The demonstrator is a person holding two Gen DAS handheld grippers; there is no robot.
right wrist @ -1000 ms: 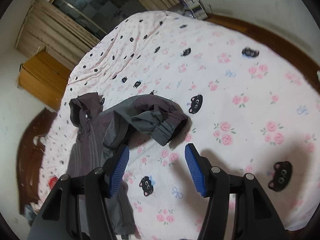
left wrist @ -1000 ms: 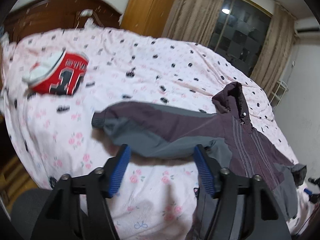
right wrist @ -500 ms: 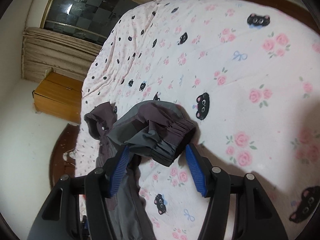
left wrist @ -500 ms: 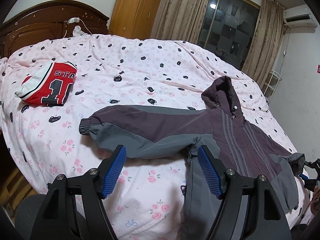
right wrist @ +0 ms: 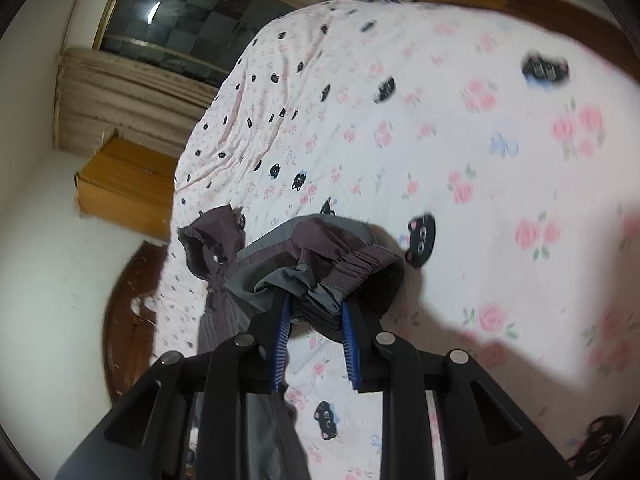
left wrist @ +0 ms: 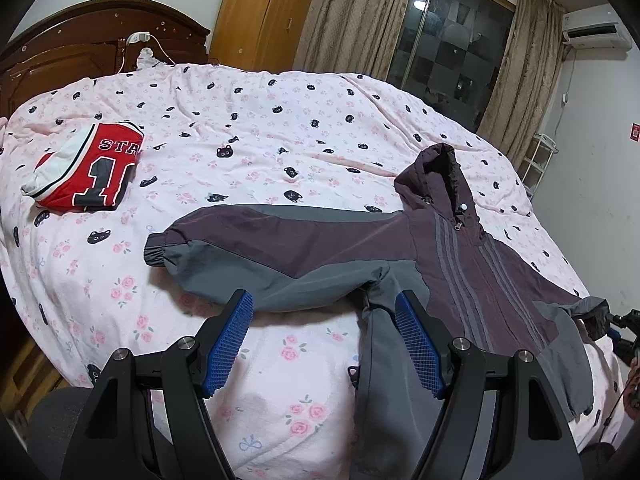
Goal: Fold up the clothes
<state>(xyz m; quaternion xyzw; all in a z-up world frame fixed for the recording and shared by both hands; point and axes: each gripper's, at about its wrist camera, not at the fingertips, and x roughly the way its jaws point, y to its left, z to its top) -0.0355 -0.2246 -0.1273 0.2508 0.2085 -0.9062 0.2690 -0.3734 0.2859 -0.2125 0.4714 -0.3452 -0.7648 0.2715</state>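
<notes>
A purple and grey hooded jacket [left wrist: 472, 264] lies front up on the bed, one sleeve [left wrist: 256, 248] stretched out to the left. My left gripper [left wrist: 326, 304] is open and empty, just short of that sleeve's lower edge. My right gripper [right wrist: 314, 304] is shut on the cuff of the other sleeve [right wrist: 344, 268] and holds it bunched above the bed. The jacket's hood [right wrist: 212, 244] shows to the left in the right wrist view. The right gripper is partly visible at the far right of the left wrist view [left wrist: 616, 320].
A folded red jersey [left wrist: 92, 172] lies at the bed's far left. The pink cat-print bedsheet [left wrist: 248, 128] covers the bed. A dark wooden headboard [left wrist: 80, 52], a wooden wardrobe [left wrist: 260, 12] and curtains [left wrist: 360, 20] stand behind. A white rack [left wrist: 540, 160] stands at the right.
My right gripper has moved onto the sleeve cuff and closed on it. My left gripper has stayed open while its view tilted and settled facing the outstretched sleeve.
</notes>
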